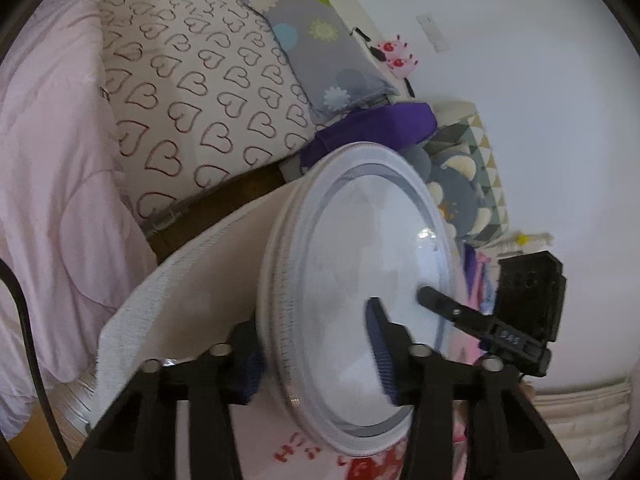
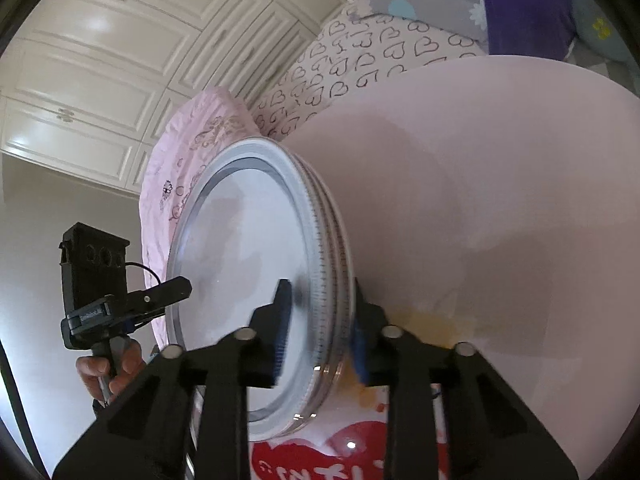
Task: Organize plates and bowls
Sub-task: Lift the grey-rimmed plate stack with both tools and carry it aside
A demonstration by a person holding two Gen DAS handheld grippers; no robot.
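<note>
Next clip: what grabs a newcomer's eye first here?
A stack of white plates held on edge fills the centre of both views, clamped at its rim by the left tool and the right tool. Beside it in the left view lies the heart-print bedsheet; white panelled wardrobe doors fill the right view's upper left.

Bedding: pink quilted duvet [image 1: 52,184], beside white pillow printed with outlined hearts [image 1: 192,100]
Cushion: grey flower-print cushion [image 1: 328,52], against white wall [image 1: 540,80]
Cupboards: cream panelled wardrobe doors [image 2: 100,72]
Cloth: purple fabric [image 2: 528,12]
</note>
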